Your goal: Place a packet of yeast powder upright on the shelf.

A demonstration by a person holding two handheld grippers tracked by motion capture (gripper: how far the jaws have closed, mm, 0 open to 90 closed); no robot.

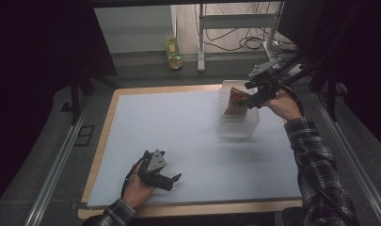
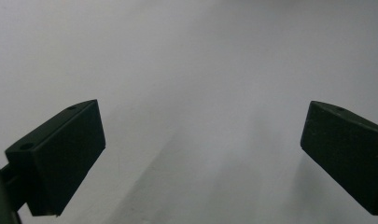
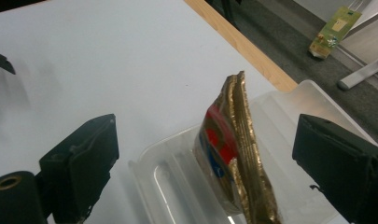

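One gold packet point(image 3: 235, 154) — one clear tub point(image 3: 177, 186) — two tools point(image 1: 171, 179).

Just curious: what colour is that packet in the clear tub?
Gold packet, red and blue on its face; clearest in the right gripper view.

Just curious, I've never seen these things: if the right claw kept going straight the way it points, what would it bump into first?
Most likely the gold snack packet standing in the clear plastic tub. It sits right between the right claw's open jaws, untouched, though depth is hard to judge.

I note a white mat point(image 1: 188, 141) covering the wooden table point(image 1: 103, 136), its timber border exposed along the left and near edges. Beyond the far edge, a small green packet point(image 1: 173, 52) lies on the grey floor point(image 1: 146, 70) beside a metal frame leg point(image 1: 201, 42) and loose cables point(image 1: 247, 40).
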